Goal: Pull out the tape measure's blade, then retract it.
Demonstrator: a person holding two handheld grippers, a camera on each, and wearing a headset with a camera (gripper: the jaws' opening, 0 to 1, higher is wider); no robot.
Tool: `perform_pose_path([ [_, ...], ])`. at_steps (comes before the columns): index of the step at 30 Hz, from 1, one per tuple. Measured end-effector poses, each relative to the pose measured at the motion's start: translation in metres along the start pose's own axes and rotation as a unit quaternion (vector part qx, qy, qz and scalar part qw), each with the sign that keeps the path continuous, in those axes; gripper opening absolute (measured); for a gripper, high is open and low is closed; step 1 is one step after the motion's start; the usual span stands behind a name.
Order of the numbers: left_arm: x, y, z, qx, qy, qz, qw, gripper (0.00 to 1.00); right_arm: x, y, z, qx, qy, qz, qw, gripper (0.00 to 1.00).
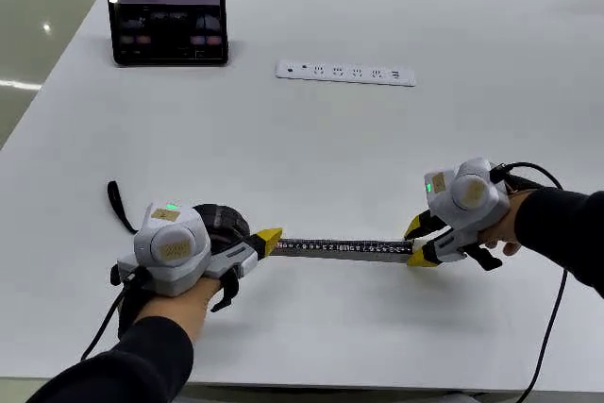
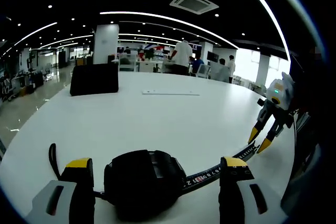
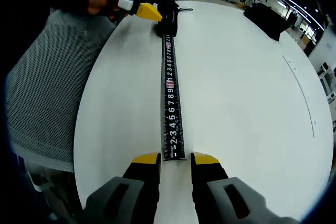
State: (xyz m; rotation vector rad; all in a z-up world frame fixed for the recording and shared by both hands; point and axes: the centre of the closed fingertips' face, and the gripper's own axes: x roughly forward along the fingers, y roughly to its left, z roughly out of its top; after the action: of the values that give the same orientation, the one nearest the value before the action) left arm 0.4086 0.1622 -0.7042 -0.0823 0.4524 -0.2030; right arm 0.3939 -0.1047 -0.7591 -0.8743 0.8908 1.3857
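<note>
blade out, ease it home

nearest, the left gripper [image 2: 156, 165] gapes wide around the tape measure's case [image 2: 142, 182]. the blade [image 3: 172, 93] runs along the table [image 1: 330, 148] to the right gripper [image 3: 175, 160], jaws narrow at its tip; pinching or not, i cannot tell. best feed it back slowly, straight.

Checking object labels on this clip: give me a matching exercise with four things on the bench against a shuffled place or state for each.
Things:
1. tape measure case
2. blade
3. tablet
4. power strip

Places or states:
A. white, lying flat, far middle of the table
B. propped upright, far left
C. black, between the jaws of the left tool
D. pulled out, lying flat

Pairs: 1-C, 2-D, 3-B, 4-A
</note>
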Motion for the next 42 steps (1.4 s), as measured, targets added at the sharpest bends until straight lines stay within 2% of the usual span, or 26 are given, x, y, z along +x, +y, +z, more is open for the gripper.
perform_pose_path([
  [6, 0.000, -0.001, -0.001, -0.001, 0.002, -0.001, 1.0000, 0.94, 0.001, 0.002, 0.000, 0.001, -0.001, -0.001, 1.0000, 0.14],
  [14, 0.002, 0.001, -0.006, -0.014, 0.010, 0.001, 0.9999, 0.89, 0.001, 0.002, 0.001, 0.027, 0.002, 0.002, 0.9996, 0.12],
  [16, 0.002, 0.001, -0.007, -0.017, 0.011, 0.001, 0.9998, 0.87, 0.002, 0.001, 0.000, -0.013, 0.015, 0.001, 0.9998, 0.11],
  [17, 0.002, 0.001, -0.008, -0.018, 0.012, 0.001, 0.9998, 0.86, 0.003, 0.003, 0.000, -0.002, 0.023, -0.004, 0.9997, 0.11],
  [19, 0.003, 0.000, -0.008, -0.021, 0.013, 0.000, 0.9997, 0.84, 0.003, 0.005, 0.002, -0.023, 0.032, -0.005, 0.9992, 0.11],
  [23, 0.004, 0.005, -0.008, -0.030, 0.013, 0.011, 0.9994, 0.80, 0.002, 0.003, 0.001, -0.007, 0.031, -0.009, 0.9995, 0.11],
  [25, 0.005, 0.007, -0.011, -0.028, 0.019, 0.016, 0.9993, 0.78, 0.002, 0.003, 0.000, 0.000, 0.032, -0.010, 0.9995, 0.11],
  [31, 0.005, 0.013, -0.015, -0.032, 0.026, 0.025, 0.9988, 0.70, 0.003, 0.003, 0.001, 0.012, 0.042, -0.011, 0.9990, 0.11],
  [34, 0.004, 0.017, -0.014, -0.045, 0.023, 0.027, 0.9983, 0.64, 0.003, 0.002, 0.000, 0.022, 0.040, -0.011, 0.9989, 0.11],
  [38, 0.004, 0.016, -0.015, -0.037, 0.027, 0.030, 0.9985, 0.63, 0.003, 0.003, 0.000, 0.023, 0.037, -0.012, 0.9990, 0.11],
  [42, 0.004, 0.014, -0.016, -0.015, 0.038, 0.031, 0.9987, 0.63, 0.004, 0.003, 0.000, 0.036, 0.036, -0.014, 0.9986, 0.11],
])
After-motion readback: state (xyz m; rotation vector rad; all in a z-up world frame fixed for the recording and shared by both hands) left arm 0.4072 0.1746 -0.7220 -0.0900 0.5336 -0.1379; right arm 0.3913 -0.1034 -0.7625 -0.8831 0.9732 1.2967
